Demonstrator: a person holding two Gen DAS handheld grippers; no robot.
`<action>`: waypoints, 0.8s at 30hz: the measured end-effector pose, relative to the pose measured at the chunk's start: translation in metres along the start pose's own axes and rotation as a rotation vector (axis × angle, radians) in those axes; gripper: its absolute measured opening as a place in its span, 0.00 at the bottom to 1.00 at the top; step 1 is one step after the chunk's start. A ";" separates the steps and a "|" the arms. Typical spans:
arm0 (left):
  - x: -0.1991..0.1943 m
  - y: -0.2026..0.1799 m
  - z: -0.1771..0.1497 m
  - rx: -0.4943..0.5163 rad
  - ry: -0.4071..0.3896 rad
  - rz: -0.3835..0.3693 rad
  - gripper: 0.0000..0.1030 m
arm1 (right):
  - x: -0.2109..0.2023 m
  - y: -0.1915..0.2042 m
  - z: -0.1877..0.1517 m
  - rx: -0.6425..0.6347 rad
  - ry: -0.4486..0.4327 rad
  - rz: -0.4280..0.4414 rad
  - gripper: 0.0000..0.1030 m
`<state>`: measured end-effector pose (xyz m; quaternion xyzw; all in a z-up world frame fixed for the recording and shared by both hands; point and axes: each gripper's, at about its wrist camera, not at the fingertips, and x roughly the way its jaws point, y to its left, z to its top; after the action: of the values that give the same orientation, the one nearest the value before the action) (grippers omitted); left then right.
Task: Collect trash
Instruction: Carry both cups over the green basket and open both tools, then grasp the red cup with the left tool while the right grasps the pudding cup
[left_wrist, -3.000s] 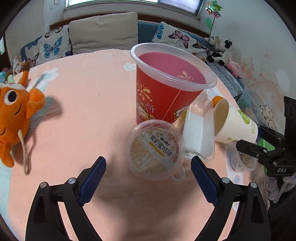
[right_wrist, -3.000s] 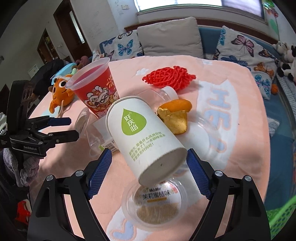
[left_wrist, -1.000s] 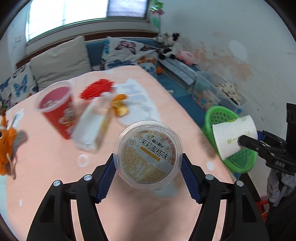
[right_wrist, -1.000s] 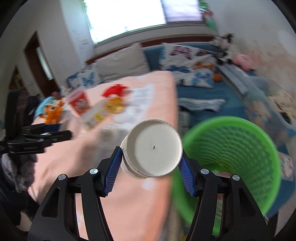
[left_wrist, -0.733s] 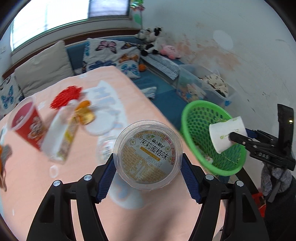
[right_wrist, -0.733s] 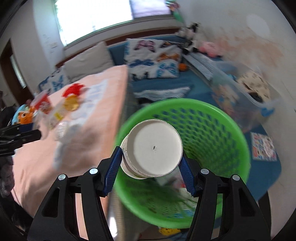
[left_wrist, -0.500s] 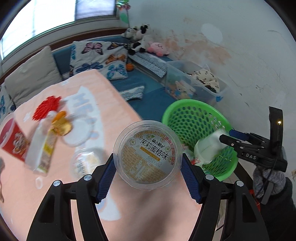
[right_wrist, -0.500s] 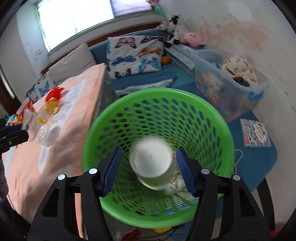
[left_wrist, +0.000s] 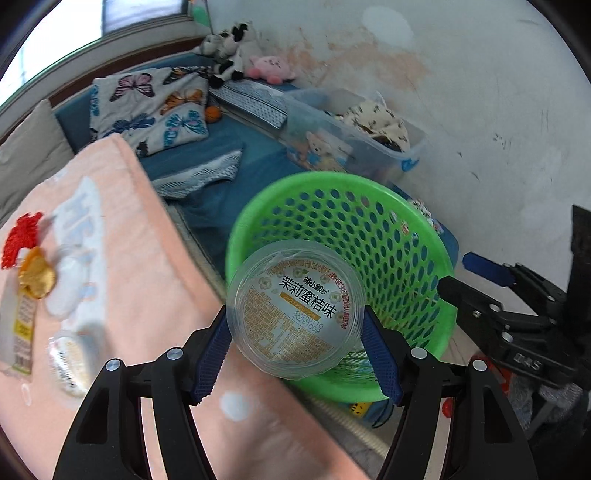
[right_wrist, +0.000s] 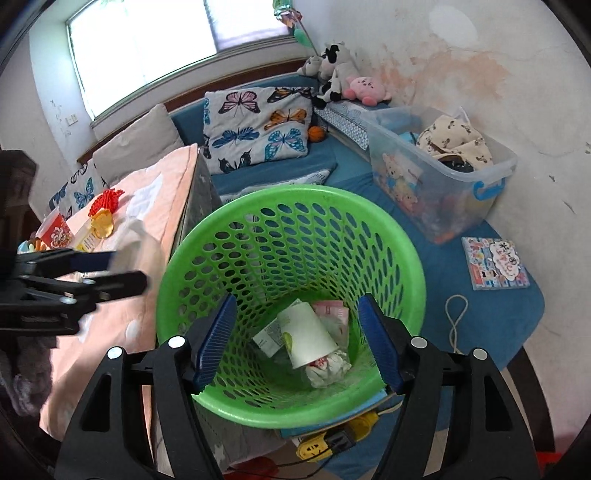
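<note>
My left gripper (left_wrist: 295, 347) is shut on a clear round plastic cup (left_wrist: 295, 312) with a printed label, held just at the near rim of the green mesh basket (left_wrist: 388, 236). My right gripper (right_wrist: 295, 343) is open and empty above the same basket (right_wrist: 258, 229). The white paper cup (right_wrist: 306, 334) lies on its side at the basket's bottom among crumpled wrappers. In the left wrist view the right gripper (left_wrist: 480, 280) shows at the right, past the basket. In the right wrist view the left gripper (right_wrist: 107, 273) shows at the left.
The pink-covered table (left_wrist: 122, 236) still holds a second clear cup (left_wrist: 70, 363), a bottle, an orange wrapper (left_wrist: 35, 273) and red mesh (left_wrist: 20, 236). A red cup (right_wrist: 55, 230) stands at its far end. A clear storage bin (right_wrist: 436, 177) sits beside the wall. A yellow power strip (right_wrist: 332, 439) lies below the basket.
The paper cup has dropped out of my right gripper and now lies in the basket. My right jaws have opened. My left gripper has carried the clear cup to the basket's rim.
</note>
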<state>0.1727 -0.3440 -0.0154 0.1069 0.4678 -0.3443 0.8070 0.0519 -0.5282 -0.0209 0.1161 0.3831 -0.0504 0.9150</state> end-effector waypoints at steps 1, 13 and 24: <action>0.004 -0.004 0.001 0.002 0.005 -0.003 0.65 | -0.003 -0.002 -0.001 0.005 -0.005 0.001 0.67; 0.015 -0.025 -0.004 0.056 0.015 0.000 0.76 | -0.014 -0.001 -0.007 0.024 -0.024 0.019 0.68; -0.044 0.038 -0.037 -0.046 -0.049 0.090 0.78 | -0.020 0.041 -0.006 -0.038 -0.040 0.074 0.70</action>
<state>0.1579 -0.2773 -0.0048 0.1008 0.4503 -0.2993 0.8351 0.0412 -0.4872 -0.0031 0.1120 0.3610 -0.0114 0.9257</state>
